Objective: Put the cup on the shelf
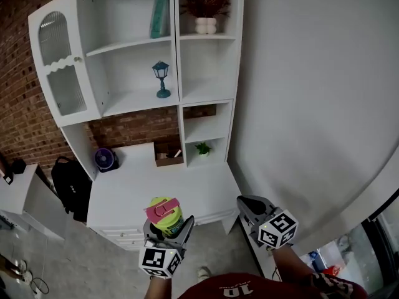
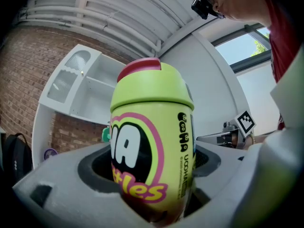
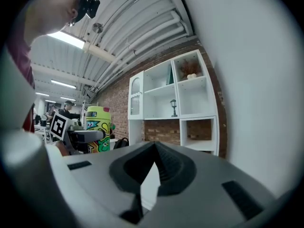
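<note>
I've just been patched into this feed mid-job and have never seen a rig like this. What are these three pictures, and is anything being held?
There is no robot arm here: a person carries a hand-held gripper in each hand. The wide picture comes from a camera on the person's head, looking steeply down. The other two come from cameras riding on each gripper, looking along its jaws. The left hand-held gripper is shut on the cup, a yellow-green, cartoon-printed one held upright. The right hand-held gripper is shut and empty. Ahead stands the white shelf unit with a desk surface. A small purple fan sits on the desk. The shelves hold a blue lantern, a small green plant and a vase. The cup is not on the shelf yet.
</note>
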The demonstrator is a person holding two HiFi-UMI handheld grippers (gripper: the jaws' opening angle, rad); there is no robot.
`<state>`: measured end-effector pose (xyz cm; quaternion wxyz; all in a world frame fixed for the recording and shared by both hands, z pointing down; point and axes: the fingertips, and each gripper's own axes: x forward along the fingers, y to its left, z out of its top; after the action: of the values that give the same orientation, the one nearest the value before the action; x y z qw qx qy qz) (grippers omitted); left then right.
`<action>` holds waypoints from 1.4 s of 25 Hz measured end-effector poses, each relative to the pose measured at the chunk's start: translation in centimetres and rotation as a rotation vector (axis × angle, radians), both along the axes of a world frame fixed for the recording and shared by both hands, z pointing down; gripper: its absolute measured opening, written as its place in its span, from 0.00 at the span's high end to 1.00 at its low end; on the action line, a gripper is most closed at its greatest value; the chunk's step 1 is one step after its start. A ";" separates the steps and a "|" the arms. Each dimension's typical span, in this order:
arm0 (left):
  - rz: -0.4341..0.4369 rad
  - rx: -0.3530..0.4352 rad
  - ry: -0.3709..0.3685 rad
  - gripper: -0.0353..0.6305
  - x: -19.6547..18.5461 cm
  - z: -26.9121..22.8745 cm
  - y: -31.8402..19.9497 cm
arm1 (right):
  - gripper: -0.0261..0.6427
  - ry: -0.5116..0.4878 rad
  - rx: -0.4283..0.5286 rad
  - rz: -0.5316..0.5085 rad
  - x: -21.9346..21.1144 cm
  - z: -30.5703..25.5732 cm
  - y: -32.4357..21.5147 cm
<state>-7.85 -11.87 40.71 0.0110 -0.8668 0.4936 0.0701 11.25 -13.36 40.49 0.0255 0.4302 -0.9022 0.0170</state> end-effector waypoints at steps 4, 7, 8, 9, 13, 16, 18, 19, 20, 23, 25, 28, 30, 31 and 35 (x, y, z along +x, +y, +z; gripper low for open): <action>0.020 -0.018 0.018 0.33 -0.8 0.7 -3.3 | 0.95 -0.001 0.034 0.001 -1.9 -0.6 -3.4; 0.036 -0.021 0.012 0.32 -1.2 0.7 -5.6 | 0.95 -0.010 0.036 0.014 -2.6 -0.6 -5.5; 0.043 -0.019 0.009 0.32 -1.3 0.6 -6.3 | 0.95 -0.006 0.038 0.019 -2.7 -0.5 -6.2; 0.051 -0.016 0.007 0.33 -1.3 0.6 -7.0 | 0.95 -0.001 0.039 0.024 -2.9 -0.4 -6.7; 0.081 -0.014 -0.004 0.32 -1.0 0.6 -9.2 | 0.95 0.012 0.033 0.047 -3.0 0.2 -8.2; 0.097 -0.014 0.002 0.33 -0.5 0.7 -10.5 | 0.95 0.018 0.018 0.068 -2.3 0.5 -9.3; 0.103 -0.021 0.014 0.32 -0.2 0.9 -11.1 | 0.95 -0.002 0.003 0.076 -1.9 0.7 -10.0; 0.105 -0.027 0.020 0.33 -0.1 1.0 -11.3 | 0.95 -0.019 -0.006 0.077 -1.7 0.9 -10.3; 0.108 -0.036 0.025 0.33 0.0 1.3 -11.6 | 0.95 -0.037 -0.015 0.081 -1.4 1.0 -10.6; 0.114 -0.058 0.026 0.33 0.8 2.6 -12.4 | 0.95 -0.060 -0.027 0.107 -0.2 1.6 -11.4; 0.111 -0.069 0.024 0.33 1.3 3.1 -13.1 | 0.95 -0.053 -0.029 0.116 0.6 2.1 -12.3; 0.104 -0.075 0.023 0.33 2.1 3.3 -13.9 | 0.95 -0.066 -0.041 0.108 1.3 2.6 -13.8; 0.105 -0.075 0.022 0.33 2.8 3.2 -14.6 | 0.95 -0.102 -0.057 0.094 1.7 2.5 -14.9; 0.106 -0.075 0.022 0.33 3.3 3.0 -15.1 | 0.95 -0.120 -0.061 0.087 1.9 2.4 -15.4; 0.096 -0.068 0.005 0.32 5.4 2.6 -17.4 | 0.95 -0.139 -0.046 0.074 3.6 1.7 -17.5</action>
<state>-2.42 -29.31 43.32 -0.0230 -0.8892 0.4535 0.0561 14.89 -30.90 42.23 -0.0278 0.4605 -0.8846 0.0686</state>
